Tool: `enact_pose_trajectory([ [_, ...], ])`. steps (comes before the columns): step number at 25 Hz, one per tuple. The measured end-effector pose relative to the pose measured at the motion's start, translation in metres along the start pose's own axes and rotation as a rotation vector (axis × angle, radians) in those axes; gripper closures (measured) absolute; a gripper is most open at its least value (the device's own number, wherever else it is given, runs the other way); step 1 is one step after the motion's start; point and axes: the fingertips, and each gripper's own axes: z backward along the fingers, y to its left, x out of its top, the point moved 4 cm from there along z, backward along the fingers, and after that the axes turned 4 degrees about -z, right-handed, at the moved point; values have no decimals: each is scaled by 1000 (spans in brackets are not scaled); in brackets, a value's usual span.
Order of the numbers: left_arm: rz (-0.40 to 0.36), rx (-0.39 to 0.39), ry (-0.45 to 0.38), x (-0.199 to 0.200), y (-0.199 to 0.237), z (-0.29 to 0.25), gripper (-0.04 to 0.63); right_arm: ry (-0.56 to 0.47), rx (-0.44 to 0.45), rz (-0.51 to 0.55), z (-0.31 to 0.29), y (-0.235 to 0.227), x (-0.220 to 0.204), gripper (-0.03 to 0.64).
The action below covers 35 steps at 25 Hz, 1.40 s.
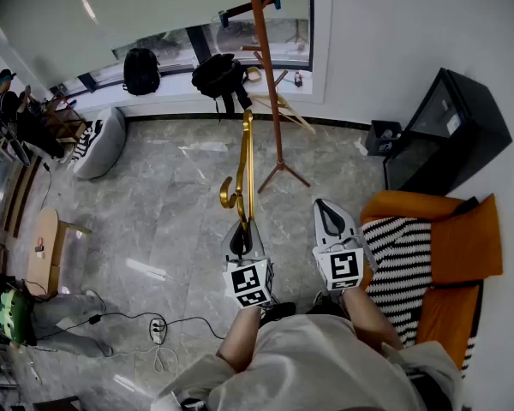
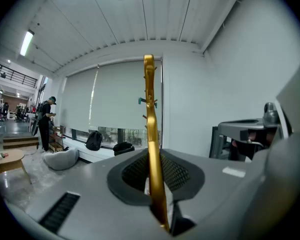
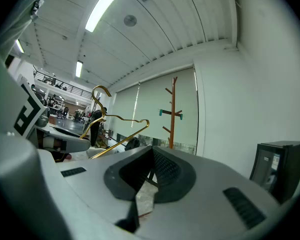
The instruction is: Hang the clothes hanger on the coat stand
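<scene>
Left gripper view, left tool (image 2: 153,154) clamping hanger (image 2: 150,109), right tool (image 3: 152,153) closed

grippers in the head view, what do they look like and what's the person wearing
The left gripper and right gripper are matching pale grey shells tapering to a claw lined with dark ribbed pads. Each carries a white cube with black square markers at its rear. No cables show. The person wears a light greyish top, forearms uncovered.

Gold metal clothes hanger (image 1: 248,161), red-brown wooden coat stand (image 1: 267,75), teal peg tips (image 3: 161,112). Orange sofa (image 1: 467,238), black-white striped throw (image 1: 403,264).
</scene>
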Motion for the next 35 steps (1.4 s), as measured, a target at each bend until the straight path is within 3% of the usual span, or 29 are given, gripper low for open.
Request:
enact_pose_trajectory([
  [19, 15, -23, 18, -9, 26, -5, 543, -10, 19, 4, -17, 27, -5, 612],
  [35, 10, -109, 10, -16, 89, -27, 543, -4, -83, 4, -56, 74, -6, 612],
])
